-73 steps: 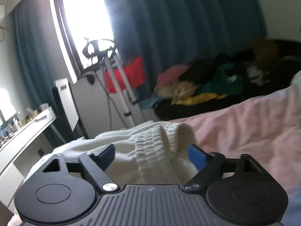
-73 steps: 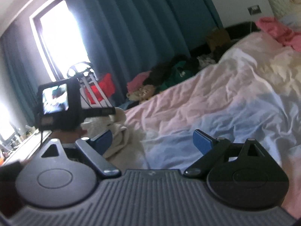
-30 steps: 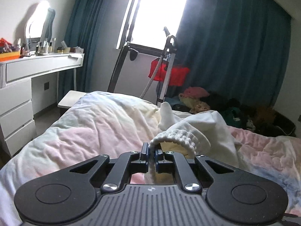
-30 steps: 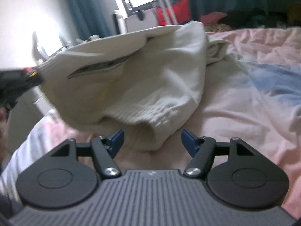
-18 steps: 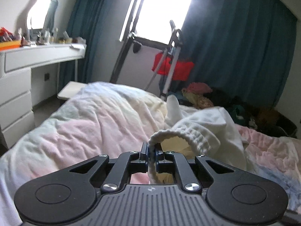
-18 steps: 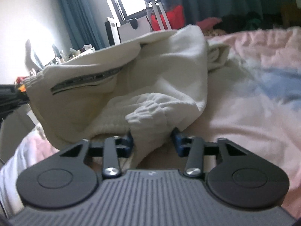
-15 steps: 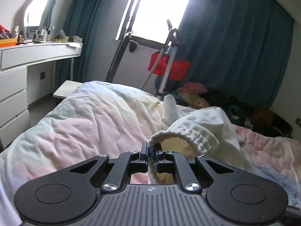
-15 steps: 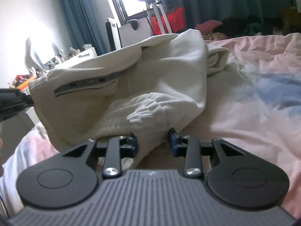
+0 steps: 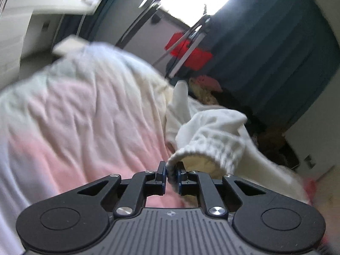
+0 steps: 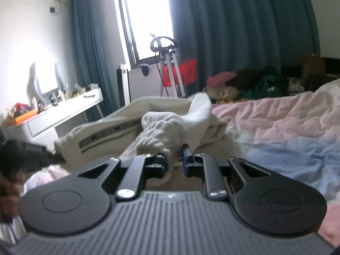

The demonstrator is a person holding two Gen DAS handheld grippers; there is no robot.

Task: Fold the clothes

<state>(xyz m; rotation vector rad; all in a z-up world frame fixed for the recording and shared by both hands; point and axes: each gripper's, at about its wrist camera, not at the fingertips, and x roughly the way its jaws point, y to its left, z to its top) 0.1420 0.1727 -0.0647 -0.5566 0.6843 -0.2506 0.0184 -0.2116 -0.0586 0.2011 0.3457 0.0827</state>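
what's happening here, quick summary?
A person is handling a cream garment on a bed with a pink and blue duvet, one handheld gripper per hand. The left gripper pinches its ribbed hem. The right gripper is closing on a bunched ribbed part. No fold laid down yet.

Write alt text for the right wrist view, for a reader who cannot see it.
The right tongs are closing on a bunched fold of a white garment lying on a bed with a pink and blue duvet. Behind stand a white dressing table, teal curtains and a bright window.
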